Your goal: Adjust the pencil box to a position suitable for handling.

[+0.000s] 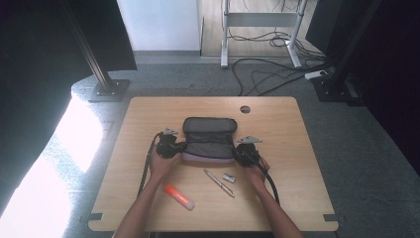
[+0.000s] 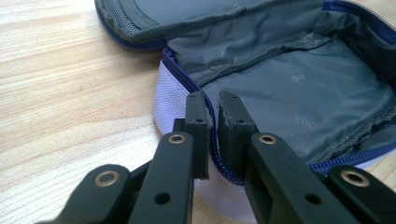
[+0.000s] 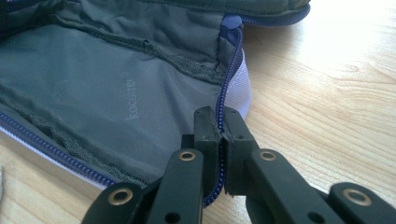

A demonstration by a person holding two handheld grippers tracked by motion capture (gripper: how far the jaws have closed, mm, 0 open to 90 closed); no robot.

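Observation:
A grey pencil case with a blue zipper and white sides lies unzipped in the middle of the table, lid folded back. My left gripper is at its left end. In the left gripper view the jaws straddle the zipper rim, one pad outside and one inside, with a narrow gap around the rim. My right gripper is at the case's right end. Its pads pinch the blue zipper rim. The grey lining lies bare, with nothing inside.
On the near half of the wooden table lie an orange and white marker, a silver pen and a small grey piece. A round cable hole sits behind the case. Cables trail on the floor beyond.

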